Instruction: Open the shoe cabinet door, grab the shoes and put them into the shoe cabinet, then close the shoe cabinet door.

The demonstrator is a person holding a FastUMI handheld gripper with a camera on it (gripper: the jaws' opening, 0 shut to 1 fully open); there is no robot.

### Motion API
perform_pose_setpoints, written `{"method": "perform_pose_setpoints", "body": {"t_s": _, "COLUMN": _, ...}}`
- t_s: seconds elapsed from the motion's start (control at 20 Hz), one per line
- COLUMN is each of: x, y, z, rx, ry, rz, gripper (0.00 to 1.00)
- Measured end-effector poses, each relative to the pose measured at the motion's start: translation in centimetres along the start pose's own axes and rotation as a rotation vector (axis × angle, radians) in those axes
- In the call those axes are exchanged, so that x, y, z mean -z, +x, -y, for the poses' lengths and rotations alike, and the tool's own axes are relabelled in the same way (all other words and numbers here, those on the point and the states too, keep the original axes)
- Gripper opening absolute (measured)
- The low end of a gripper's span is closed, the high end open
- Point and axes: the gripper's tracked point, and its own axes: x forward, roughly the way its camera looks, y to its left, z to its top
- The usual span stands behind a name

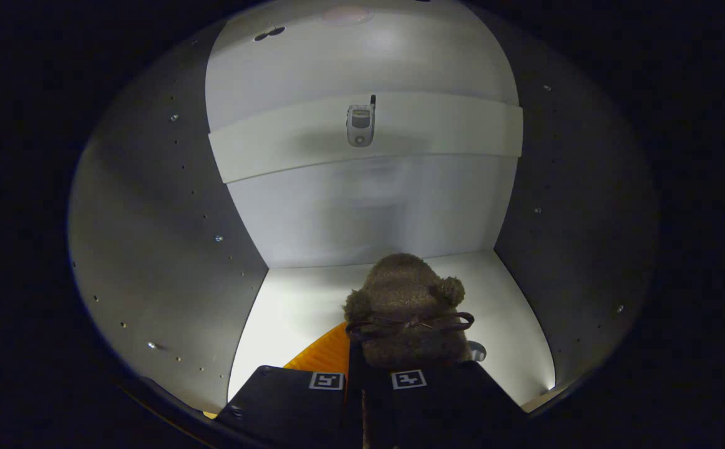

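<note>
Gripper view looked into the shoe cabinet [150, 237], where a fuzzy brown slipper [407, 312] sat directly ahead of the gripper [367, 381]. The slipper was plush and shaggy, with small round pom-pom ears at its sides and a thin dark bow [410, 323] tied across its front. Its rear end ran back between the two fingers, which stood close together and pressed on it from either side, so the gripper was clamped on the slipper. Whether the slipper rested on the cabinet floor [287, 312] or hung just above it could not be told. Beside the slipper, next to the left finger, an orange ribbed piece [325, 352] showed; what it was could not be told.

Around the slipper, the pale floor of the compartment was brightly lit. Grey side walls rose on both sides, dotted with small holes and screws. The back wall [362, 212] was white and smooth. Above it a white shelf [362, 134] crossed the cabinet, and a small silver flip phone [360, 125] with a short dark antenna lay on its front edge.
</note>
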Motion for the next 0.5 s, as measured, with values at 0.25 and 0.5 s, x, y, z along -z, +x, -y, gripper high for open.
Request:
{"method": "perform_pose_setpoints", "body": {"t_s": 0.25, "x": 1.2, "y": 0.8, "z": 0.4, "rx": 0.026, "ry": -0.045, "rz": -0.027, "gripper": 0.13}}
{"method": "perform_pose_setpoints", "body": {"t_s": 0.5, "x": 2.0, "y": 0.7, "z": -0.2, "rx": 0.012, "ry": -0.03, "rz": -0.062, "gripper": 0.21}}
